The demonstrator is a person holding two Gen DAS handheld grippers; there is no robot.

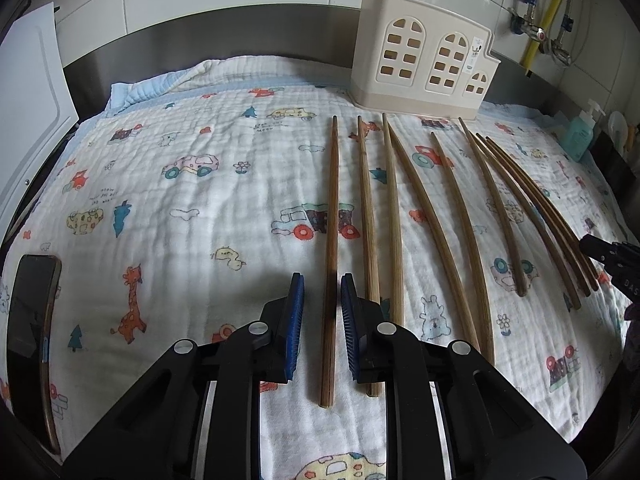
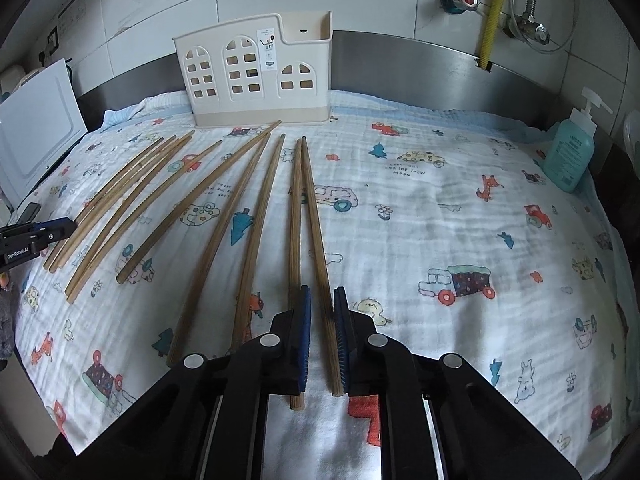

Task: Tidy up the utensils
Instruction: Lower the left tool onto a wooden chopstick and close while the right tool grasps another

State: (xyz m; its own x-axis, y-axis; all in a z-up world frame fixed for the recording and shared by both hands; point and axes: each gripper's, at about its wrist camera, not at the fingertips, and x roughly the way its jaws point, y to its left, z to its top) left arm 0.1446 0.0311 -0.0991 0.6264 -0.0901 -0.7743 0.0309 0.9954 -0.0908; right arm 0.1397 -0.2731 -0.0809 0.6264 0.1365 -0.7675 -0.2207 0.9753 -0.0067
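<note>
None of the chopsticks has reached the cream holder (image 2: 256, 76) yet, as far as I can see through its window cut-outs, so I judge the sorting to be at its very start. In my right wrist view the holder stands at the upper middle of the frame against the steel backsplash, and the whole row of chopsticks (image 2: 224, 216) lies fanned across the printed cloth (image 2: 460, 208) from the left edge to the centre. My right gripper (image 2: 322, 304) at the bottom centre has its blue pads closed in on the rightmost chopstick (image 2: 316, 232), which runs between them; a second stick sits just to the left, outside the grip. In my left wrist view the left gripper (image 1: 322, 292) at the bottom centre is narrowed around the leftmost chopstick (image 1: 331, 216), though a sliver of gap shows on each side and I cannot tell whether the pads truly press it. Both sticks look to lie on the cloth, not yet lifted. Everything remains to be carried to the holder, which sits at the upper right of that frame
</note>
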